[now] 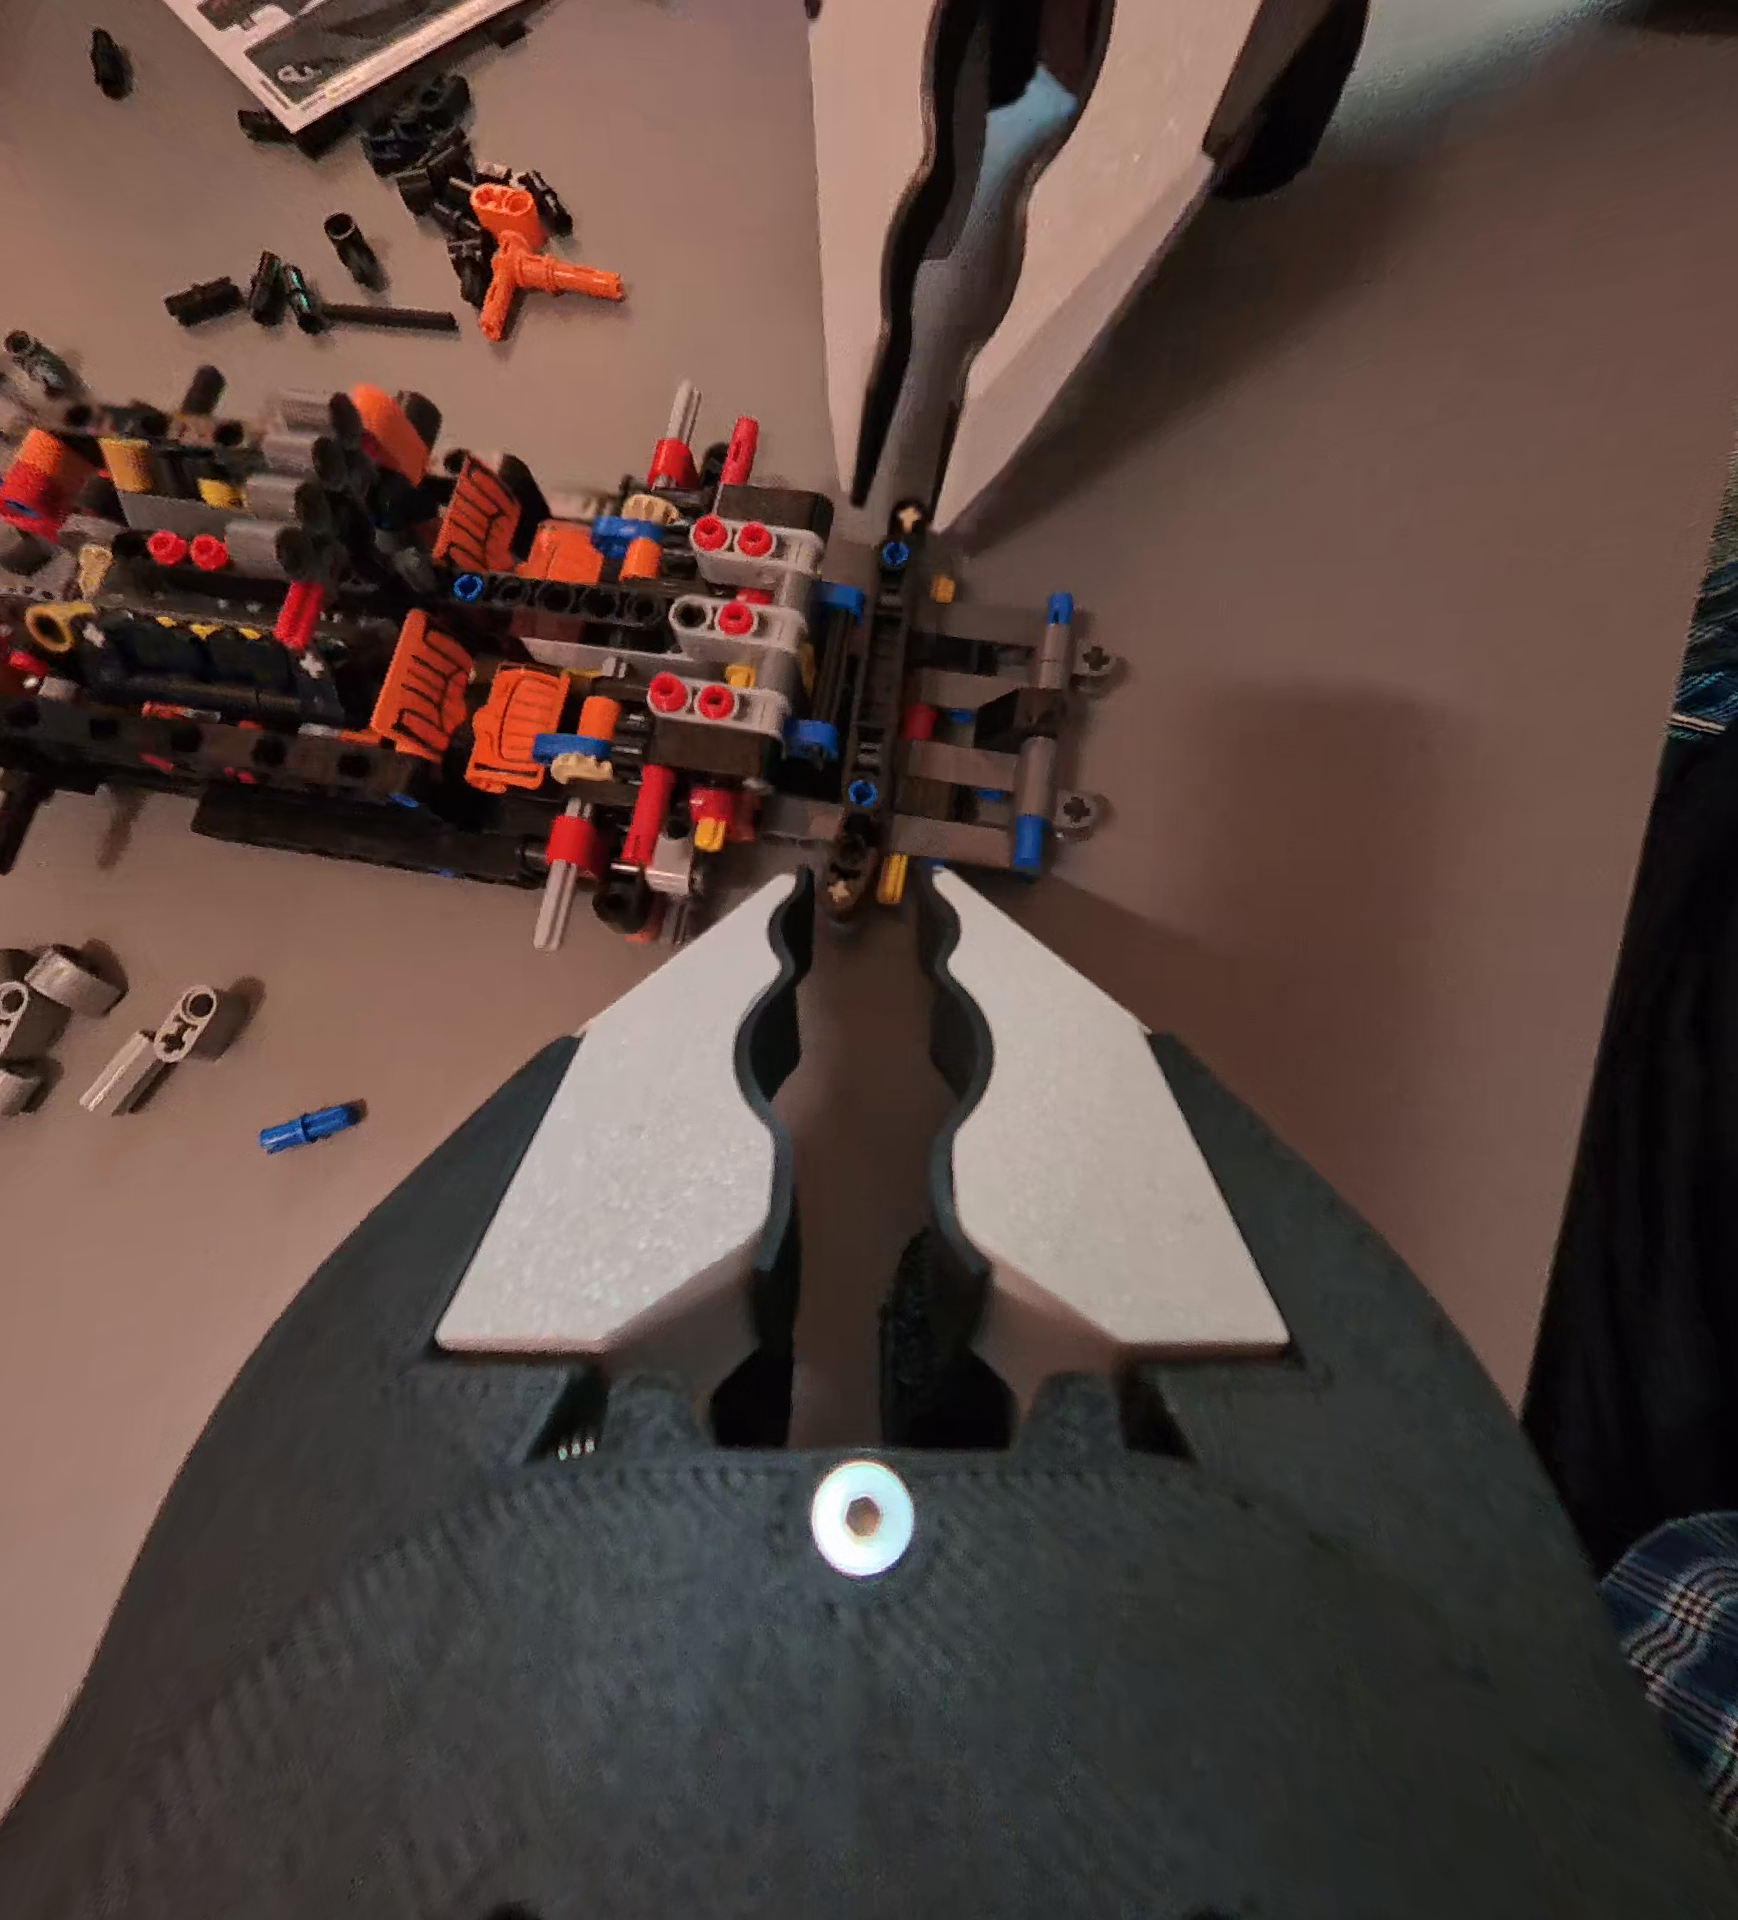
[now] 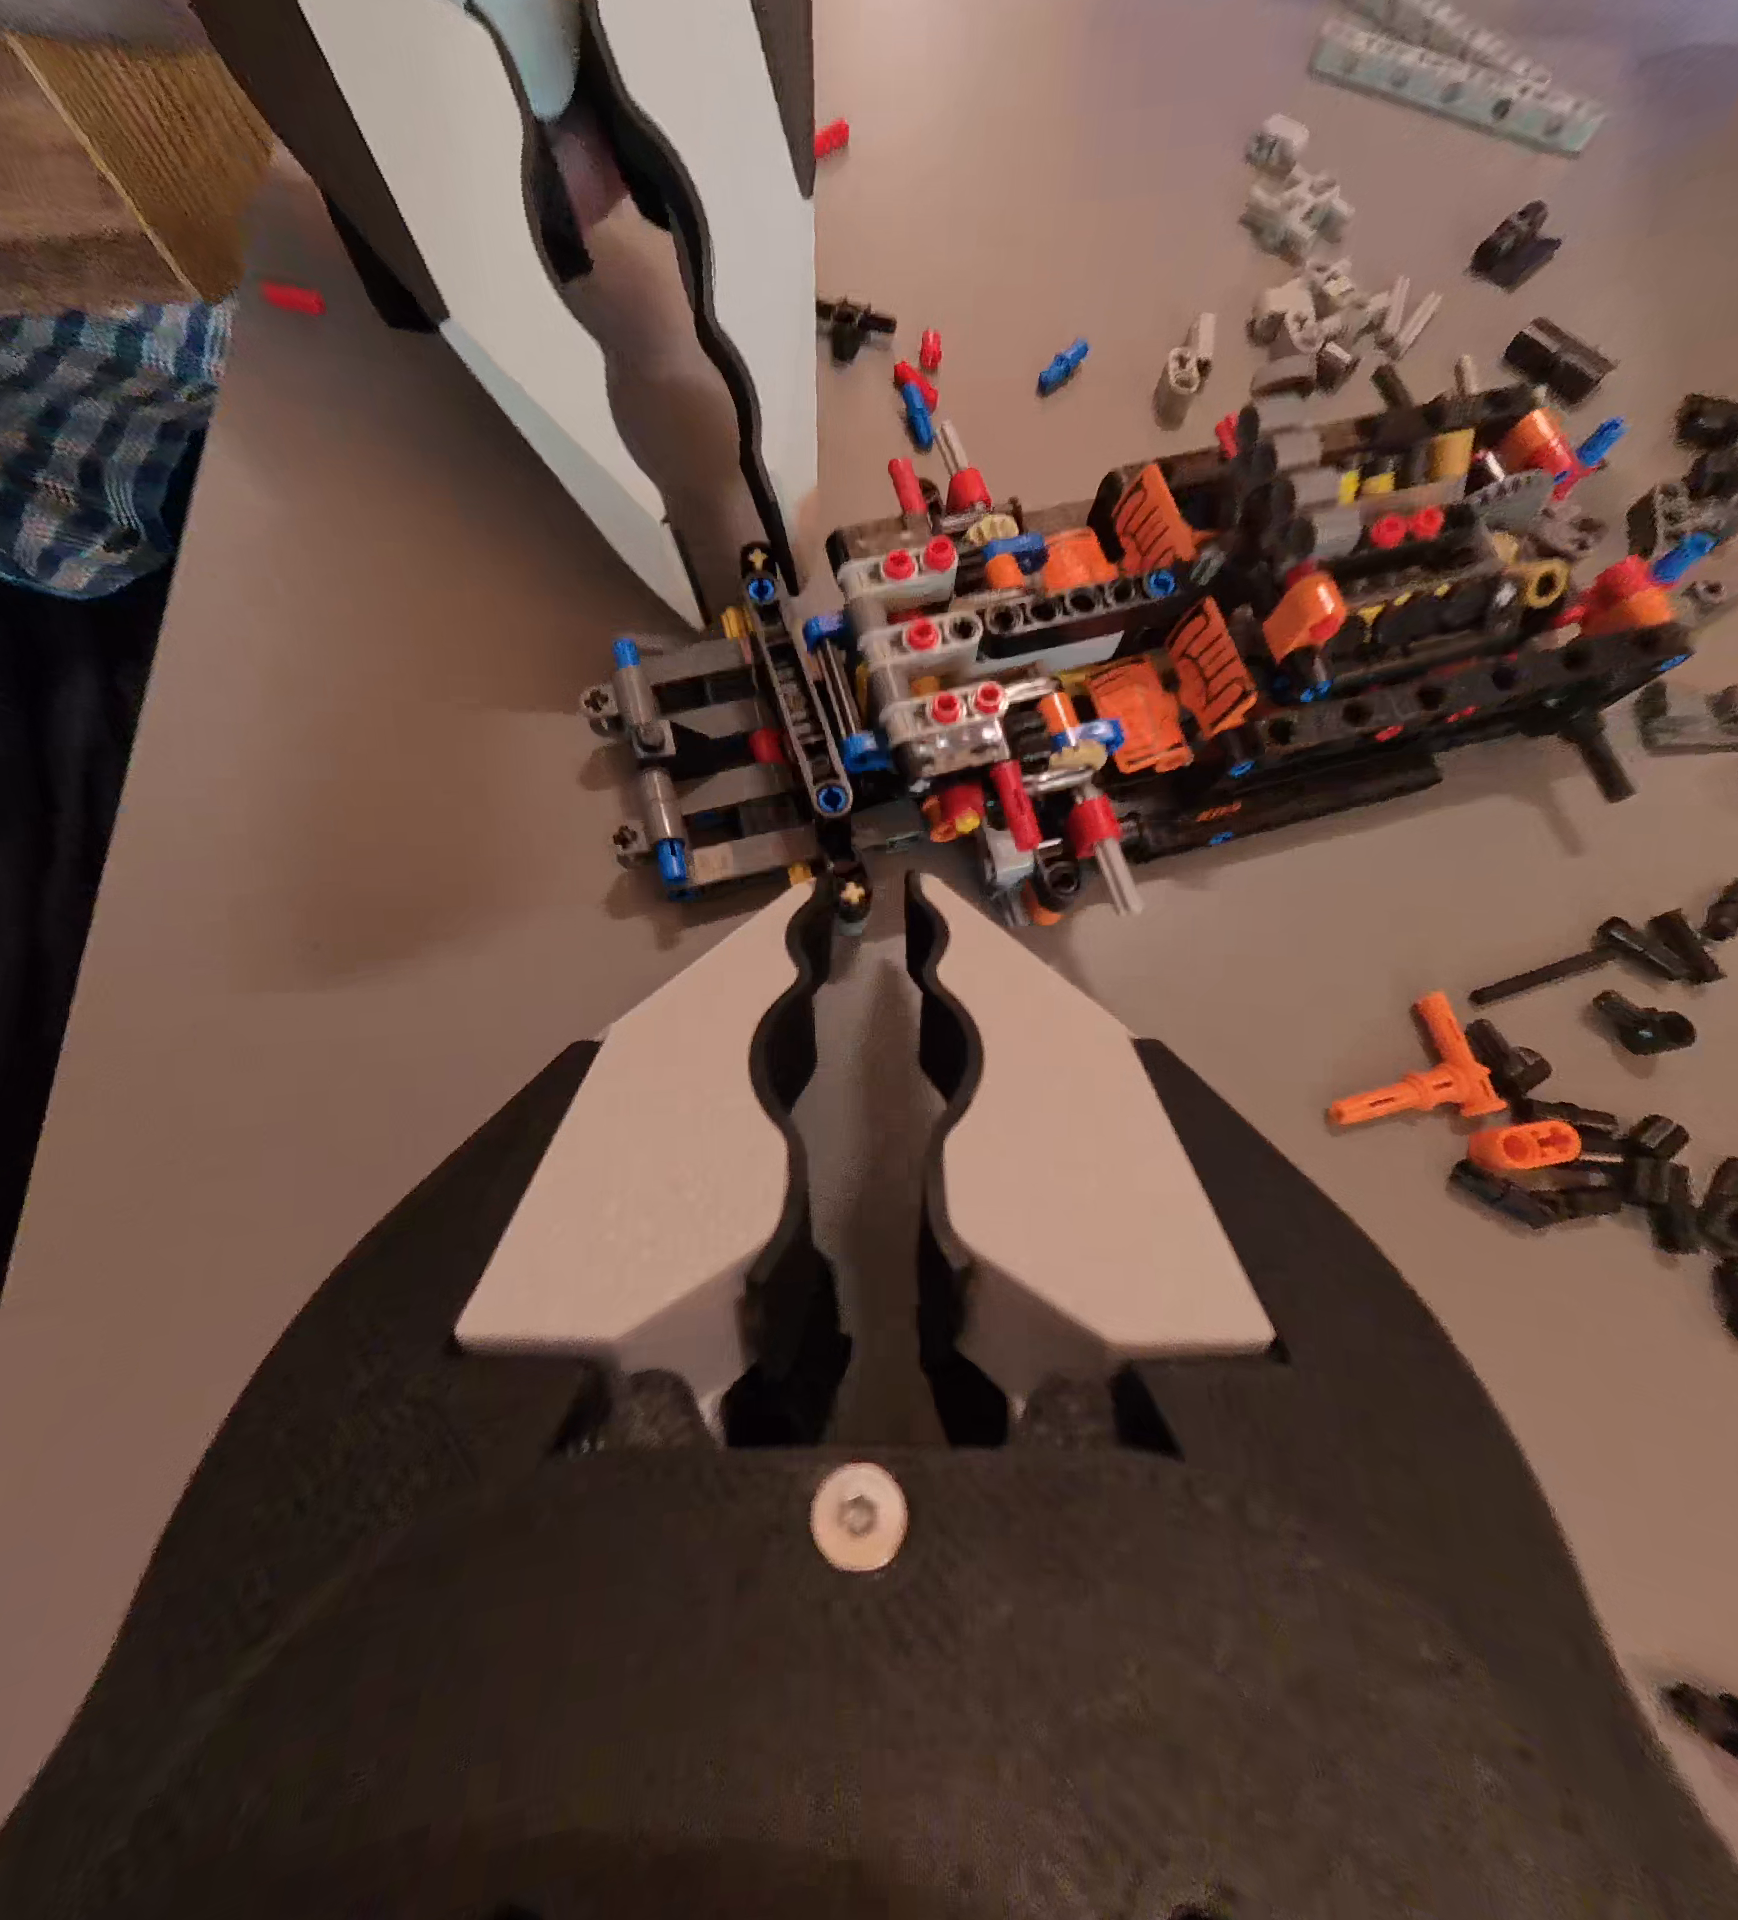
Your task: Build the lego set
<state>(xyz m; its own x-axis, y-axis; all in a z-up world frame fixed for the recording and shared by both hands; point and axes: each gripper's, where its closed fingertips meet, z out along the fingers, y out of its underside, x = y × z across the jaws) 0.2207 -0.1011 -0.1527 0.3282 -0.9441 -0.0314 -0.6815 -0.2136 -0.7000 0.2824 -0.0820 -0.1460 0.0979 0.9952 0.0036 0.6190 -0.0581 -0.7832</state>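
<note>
Lego model (image 1: 553, 665), long studless chassis of black beams, orange ribbed panels, red and blue pins, lies on matte beige worktop (image 1: 1260, 416). Left claw (image 1: 860, 894) and right claw (image 2: 870, 894), grey wedge fingers with wavy black pads, narrowly parted at opposite ends of black cross beam (image 1: 880, 675); grip uncertain. Printed booklet (image 1: 325, 42) at edge.

One lego model (image 1: 491, 644), two orange loose parts (image 1: 522, 255), one booklet (image 1: 325, 47), two tools (image 1: 860, 894).

Lego model (image 1: 532, 665) on the bench (image 1: 1260, 416), between two facing claws: left claw (image 1: 860, 883) near, right claw (image 1: 896, 499) far; loose parts (image 1: 3, 1039) left.
</note>
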